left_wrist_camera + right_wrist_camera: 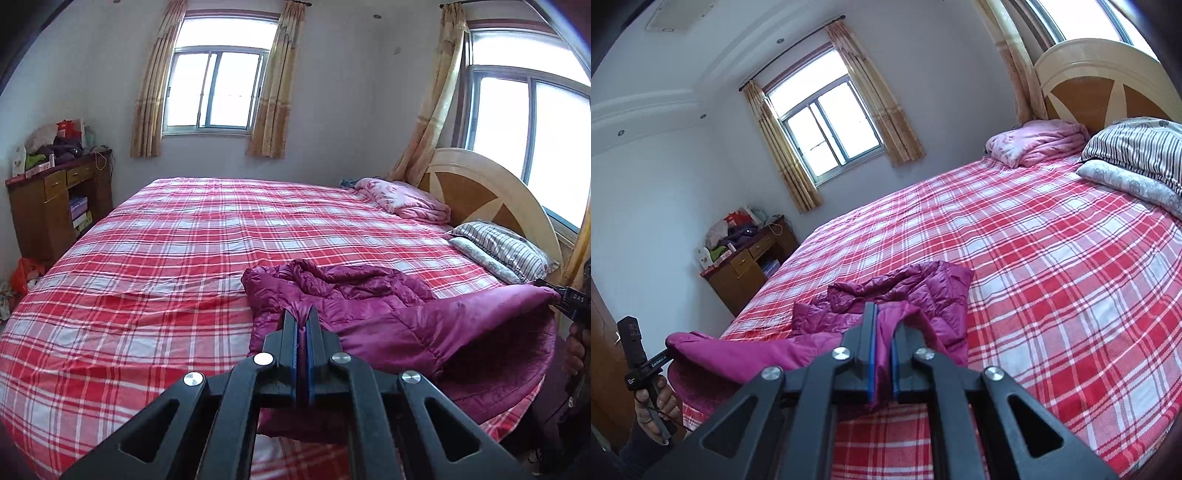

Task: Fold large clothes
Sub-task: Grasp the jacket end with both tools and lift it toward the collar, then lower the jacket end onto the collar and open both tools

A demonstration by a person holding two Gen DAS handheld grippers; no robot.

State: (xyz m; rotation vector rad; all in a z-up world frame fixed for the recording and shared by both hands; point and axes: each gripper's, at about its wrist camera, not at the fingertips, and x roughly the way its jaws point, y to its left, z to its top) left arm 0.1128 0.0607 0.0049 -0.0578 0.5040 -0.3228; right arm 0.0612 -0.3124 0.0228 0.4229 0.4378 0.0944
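Left wrist view shows the magenta jacket (388, 314) lying on the near edge of the bed, its quilted far part crumpled on the red plaid sheet (184, 258) and its near edge lifted off the bed. The left gripper (302, 321) is clamped on a fold of that edge, the fabric pinched between the blue pads (293, 343). At the right border of the same view the right gripper (561, 295) grips another point of the edge, so the cloth hangs stretched between the two tools with a fleecy lining showing underneath.

From the right wrist view, the right gripper (882, 325) is closed on a bunch of the jacket (905, 295), magenta cloth squeezed between its pads. The left gripper (666, 356) appears at the lower left, biting the far corner of the raised edge, held by the person's left hand (657, 406).

Farther up the bed lie a folded pink blanket (402, 201) and striped pillows (506, 247) against the arched wooden headboard (480, 184). A cluttered wooden desk (55, 199) stands by the far wall. Curtained windows (218, 88) light the room.
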